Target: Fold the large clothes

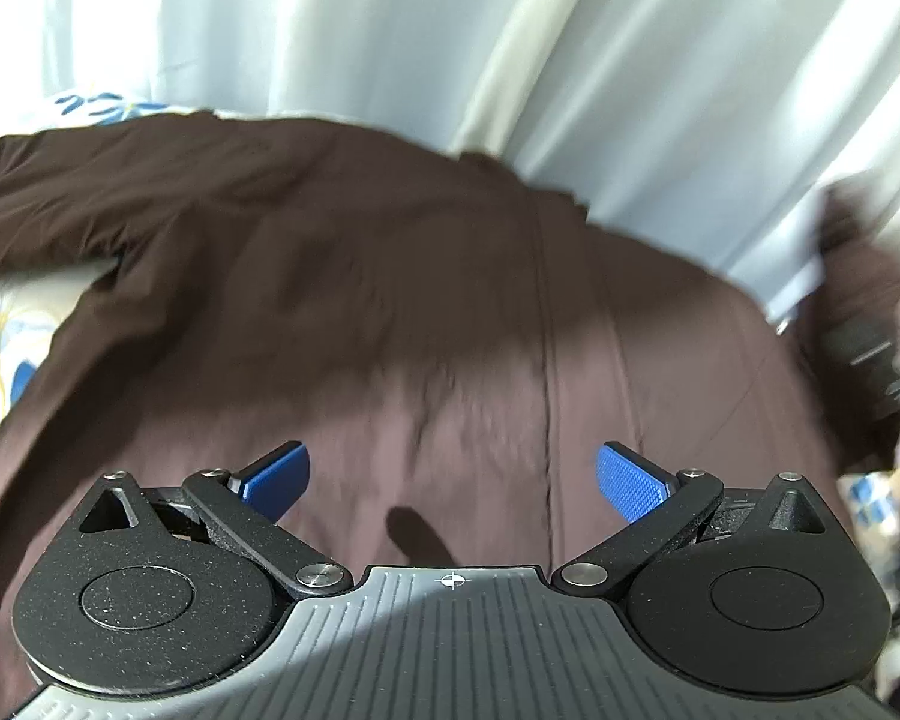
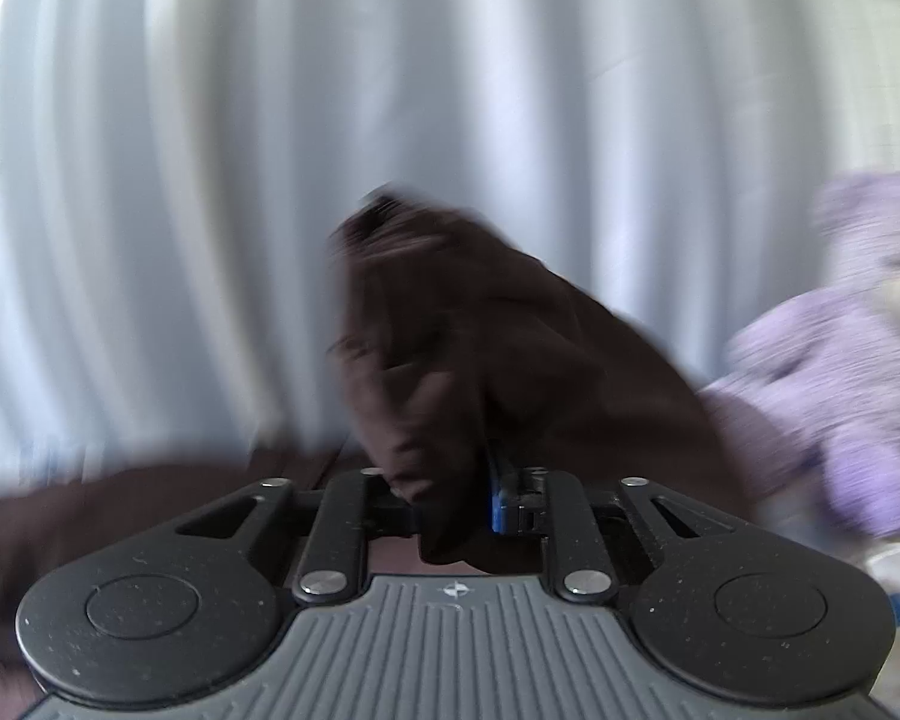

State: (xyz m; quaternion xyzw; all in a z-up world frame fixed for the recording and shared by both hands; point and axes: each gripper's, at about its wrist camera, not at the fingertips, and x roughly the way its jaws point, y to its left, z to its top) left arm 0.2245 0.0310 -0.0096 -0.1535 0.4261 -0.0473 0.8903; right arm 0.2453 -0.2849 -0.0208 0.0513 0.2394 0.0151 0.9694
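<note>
Below the left gripper's wide-spread fingers lies the brown garment; the right gripper pinches a fold.

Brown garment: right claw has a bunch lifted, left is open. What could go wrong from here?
1. The right claw pinches a thick bunched wad of the brown garment; it may have caught several layers, so the fold could come out uneven.
2. The left claw is open above the cloth, pinning nothing, so the body may drag.
3. The purple plush toy sits close and could snag.

Brown garment on floral bedsheet
</note>
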